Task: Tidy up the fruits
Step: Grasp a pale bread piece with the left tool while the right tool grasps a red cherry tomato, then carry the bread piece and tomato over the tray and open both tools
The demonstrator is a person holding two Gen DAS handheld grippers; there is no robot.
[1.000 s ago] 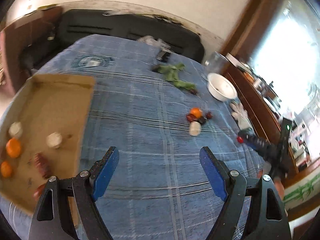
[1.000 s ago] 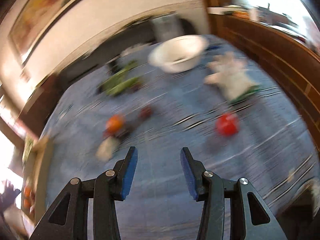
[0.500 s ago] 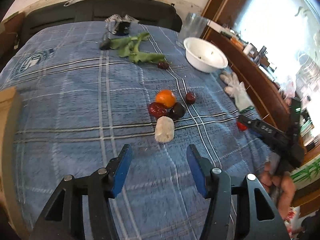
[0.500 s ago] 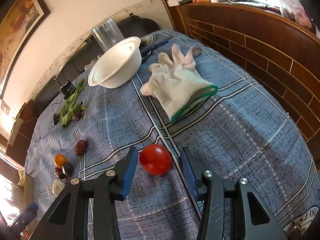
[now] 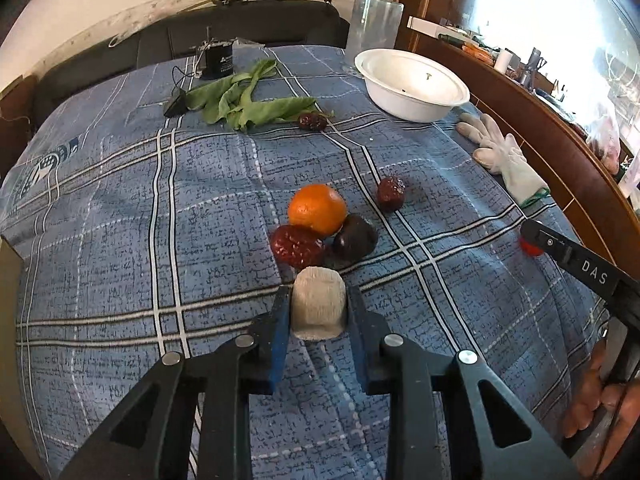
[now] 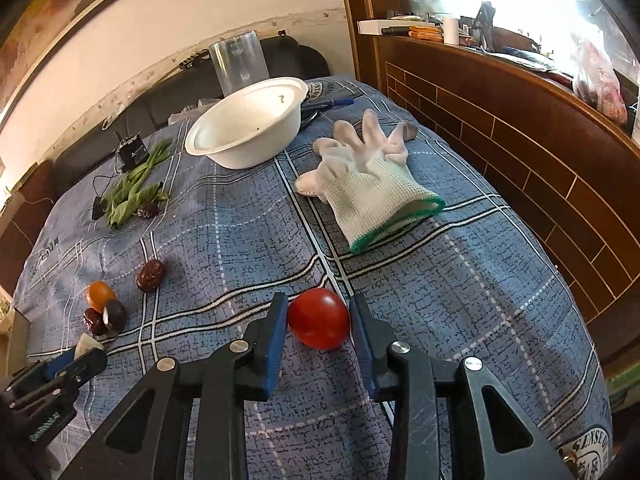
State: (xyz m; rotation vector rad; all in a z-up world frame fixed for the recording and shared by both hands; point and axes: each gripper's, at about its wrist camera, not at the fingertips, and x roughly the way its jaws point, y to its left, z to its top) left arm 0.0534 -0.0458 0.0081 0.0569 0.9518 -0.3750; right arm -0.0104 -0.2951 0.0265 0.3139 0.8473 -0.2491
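1. Blue pads of the left gripper [image 5: 318,312] now press both sides of the pale beige fruit [image 5: 318,306] on the checked cloth [image 5: 120,216]; half a second ago we had them wide, with the fruit lying ahead of them.
2. We see the right gripper [image 6: 319,318] closing on the red tomato [image 6: 319,318]: it sits between the pads, nearly touching both, where it earlier sat looser.
3. Just beyond the beige fruit lie an orange [image 5: 317,210], a red date [image 5: 297,246] and a dark fruit [image 5: 355,241], touching one another; another date [image 5: 391,193] lies apart to the right.
4. Far right, the white bowl [image 5: 412,84] and the glove [image 5: 502,158] rest on the cloth.
5. From the left view the tomato is mostly hidden behind the right gripper's arm; we cannot make out what kind the dark fruit is.
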